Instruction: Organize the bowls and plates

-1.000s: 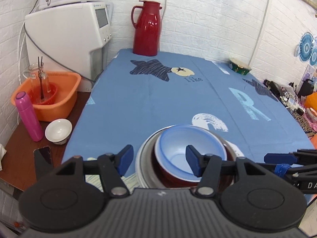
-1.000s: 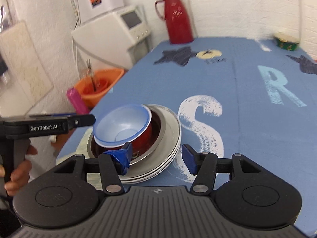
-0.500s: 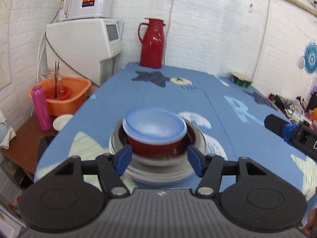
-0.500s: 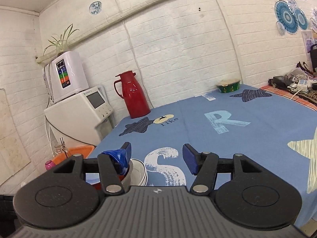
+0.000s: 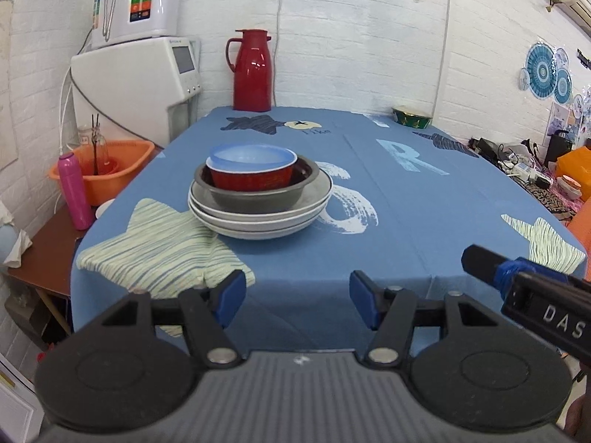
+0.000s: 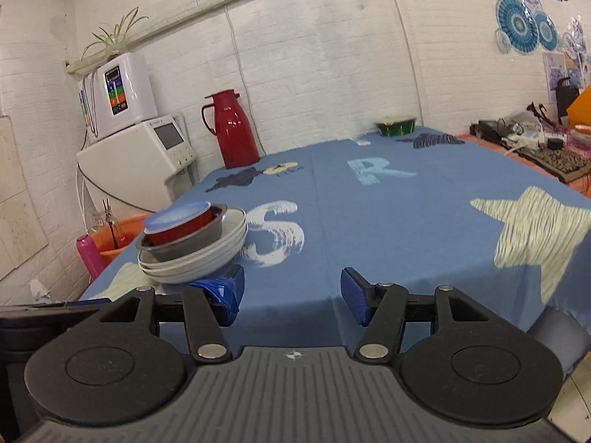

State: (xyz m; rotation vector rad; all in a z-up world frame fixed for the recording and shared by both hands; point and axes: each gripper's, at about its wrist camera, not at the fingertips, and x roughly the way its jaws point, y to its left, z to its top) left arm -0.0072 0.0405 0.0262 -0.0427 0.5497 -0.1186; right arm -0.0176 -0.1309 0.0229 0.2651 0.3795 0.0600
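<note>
Sitting on the blue printed tablecloth [image 5: 369,192], the nested stack of grey plates and red-and-blue bowls [image 5: 258,195] is lying ahead of both empty, spread-fingered grippers, the left gripper [image 5: 297,302] facing it squarely, the right gripper [image 6: 291,297] having it ahead-left

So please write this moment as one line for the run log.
left tool: open, empty | right tool: open, empty | bowls nested on plates | stack on tablecloth

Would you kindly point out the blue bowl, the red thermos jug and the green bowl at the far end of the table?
blue bowl [image 5: 255,157], left wrist view, on its pale inner surface.
red thermos jug [image 5: 253,74], left wrist view, on the middle of its body.
green bowl [image 5: 412,117], left wrist view, on its outer wall.
</note>
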